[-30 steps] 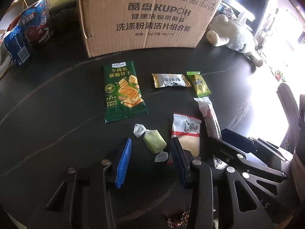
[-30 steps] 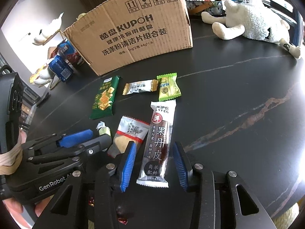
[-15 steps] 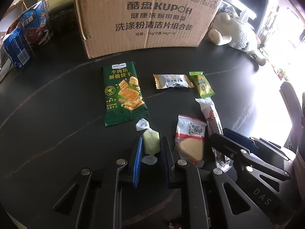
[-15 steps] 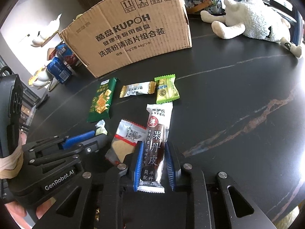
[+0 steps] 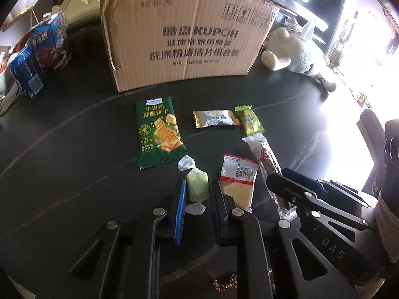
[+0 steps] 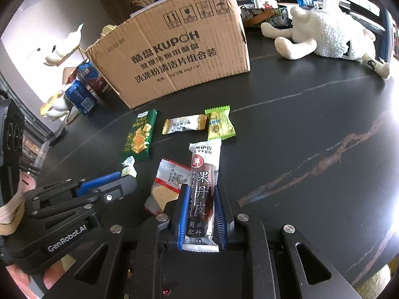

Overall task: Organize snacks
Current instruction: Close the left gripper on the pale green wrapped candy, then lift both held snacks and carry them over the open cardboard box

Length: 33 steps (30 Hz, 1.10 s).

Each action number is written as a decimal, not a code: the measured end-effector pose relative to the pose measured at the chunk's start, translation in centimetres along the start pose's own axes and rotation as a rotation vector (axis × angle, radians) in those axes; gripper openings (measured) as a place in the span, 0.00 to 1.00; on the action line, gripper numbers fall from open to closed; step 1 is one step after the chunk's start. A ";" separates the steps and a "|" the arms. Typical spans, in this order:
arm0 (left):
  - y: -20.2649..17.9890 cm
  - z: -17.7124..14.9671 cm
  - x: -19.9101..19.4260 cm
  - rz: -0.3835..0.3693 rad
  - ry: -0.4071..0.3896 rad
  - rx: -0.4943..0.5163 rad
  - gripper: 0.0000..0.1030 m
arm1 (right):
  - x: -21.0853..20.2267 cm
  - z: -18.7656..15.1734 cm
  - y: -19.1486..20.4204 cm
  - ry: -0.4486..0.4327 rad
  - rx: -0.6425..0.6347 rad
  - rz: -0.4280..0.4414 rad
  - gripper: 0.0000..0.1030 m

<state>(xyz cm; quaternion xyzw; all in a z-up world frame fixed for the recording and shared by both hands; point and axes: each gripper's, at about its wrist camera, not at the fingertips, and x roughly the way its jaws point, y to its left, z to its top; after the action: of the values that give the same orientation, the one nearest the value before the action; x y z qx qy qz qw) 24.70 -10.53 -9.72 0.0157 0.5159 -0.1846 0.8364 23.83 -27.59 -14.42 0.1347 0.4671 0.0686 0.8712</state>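
In the left wrist view my left gripper is shut on a pale green wrapped candy lying on the dark table. Beside it lies a red-and-white cracker pack. My right gripper is shut on a long brown fruit-leather bar, its blue pads pressing both sides. That bar and the right gripper also show in the left wrist view. Farther off lie a green biscuit bag, a silver-gold candy and a yellow-green candy.
A large cardboard box stands behind the snacks. Blue drink cartons sit at the far left, a white plush sheep at the far right. A red-foil candy lies under my left gripper. The left gripper sits close beside the right.
Both grippers went from open to shut: the left closed onto the green candy, the right onto the fruit-leather bar. Both hands stayed nearly still.
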 end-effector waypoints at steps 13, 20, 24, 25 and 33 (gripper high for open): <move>-0.7 0.2 -2.4 -0.017 -0.053 0.019 0.19 | -2.8 0.7 0.3 -0.092 -0.006 -0.015 0.20; -0.9 1.1 -4.1 -0.026 -0.092 0.028 0.19 | -4.2 1.5 1.2 -0.130 -0.018 0.001 0.20; -1.0 1.9 -5.4 -0.022 -0.128 0.044 0.19 | -5.1 2.3 1.7 -0.157 -0.027 0.005 0.20; -1.0 2.2 -5.9 -0.020 -0.140 0.048 0.19 | -5.3 2.5 1.9 -0.165 -0.030 0.006 0.20; -0.9 4.6 -8.9 -0.014 -0.216 0.072 0.19 | -7.5 4.9 3.5 -0.237 -0.057 0.021 0.20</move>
<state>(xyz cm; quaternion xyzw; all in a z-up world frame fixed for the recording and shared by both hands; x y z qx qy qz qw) 24.83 -9.78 0.34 0.0220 0.4159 -0.2092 0.8847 23.75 -26.89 -4.77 0.1219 0.3573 0.0747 0.9230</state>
